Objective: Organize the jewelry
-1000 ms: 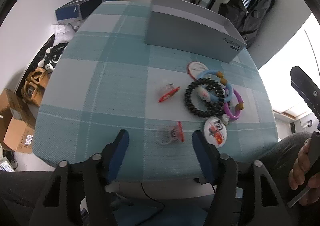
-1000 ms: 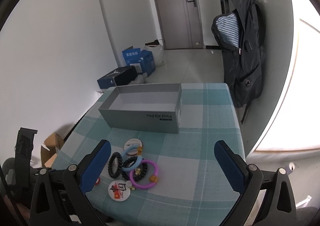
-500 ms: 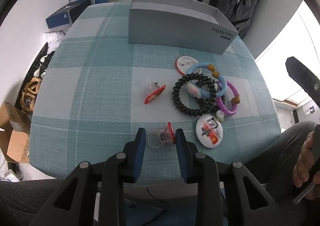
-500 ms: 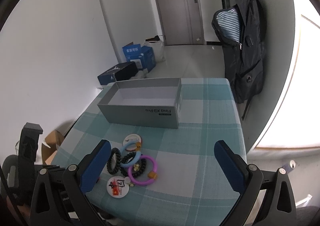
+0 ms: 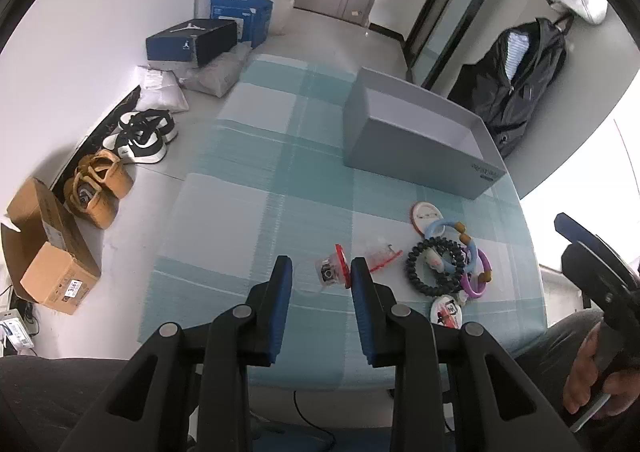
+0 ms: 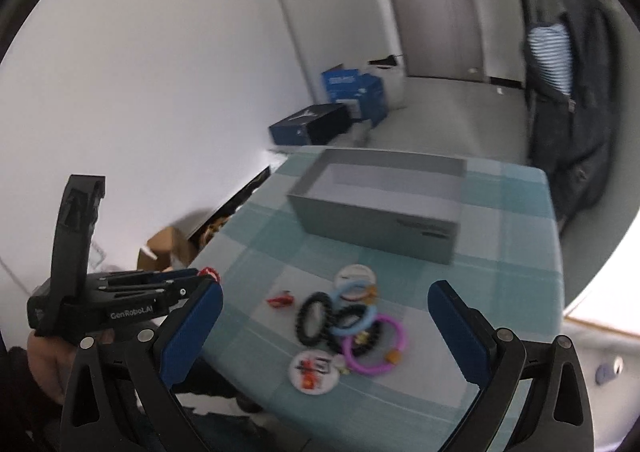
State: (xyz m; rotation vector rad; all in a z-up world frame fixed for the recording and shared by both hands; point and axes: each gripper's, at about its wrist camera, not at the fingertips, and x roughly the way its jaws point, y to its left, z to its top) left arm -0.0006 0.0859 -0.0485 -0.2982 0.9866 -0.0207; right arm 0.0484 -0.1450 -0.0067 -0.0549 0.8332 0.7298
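Note:
My left gripper [image 5: 320, 272] is shut on a small clear bag with a red seal [image 5: 332, 271] and holds it above the table's near edge; it also shows in the right wrist view [image 6: 208, 274]. A second clear bag with a red strip [image 5: 380, 251] lies on the checked cloth. Beside it lies a pile: a black coil bracelet [image 5: 434, 266], a blue ring [image 5: 454, 238], a purple ring [image 5: 478, 278] and two round badges [image 5: 446, 311]. An open grey box [image 5: 416, 140] stands behind. My right gripper [image 6: 324, 316] is open and empty, above the pile [image 6: 348, 316].
The table [image 5: 248, 188] has a teal checked cloth. On the floor to the left lie shoes [image 5: 140, 136], a cardboard box [image 5: 44, 248] and blue boxes [image 5: 192, 40]. A dark jacket [image 5: 520, 72] hangs at the back right.
My left gripper closed on the small red-sealed bag and lifted it off the table, swinging left. My right gripper swung left and lower toward the pile.

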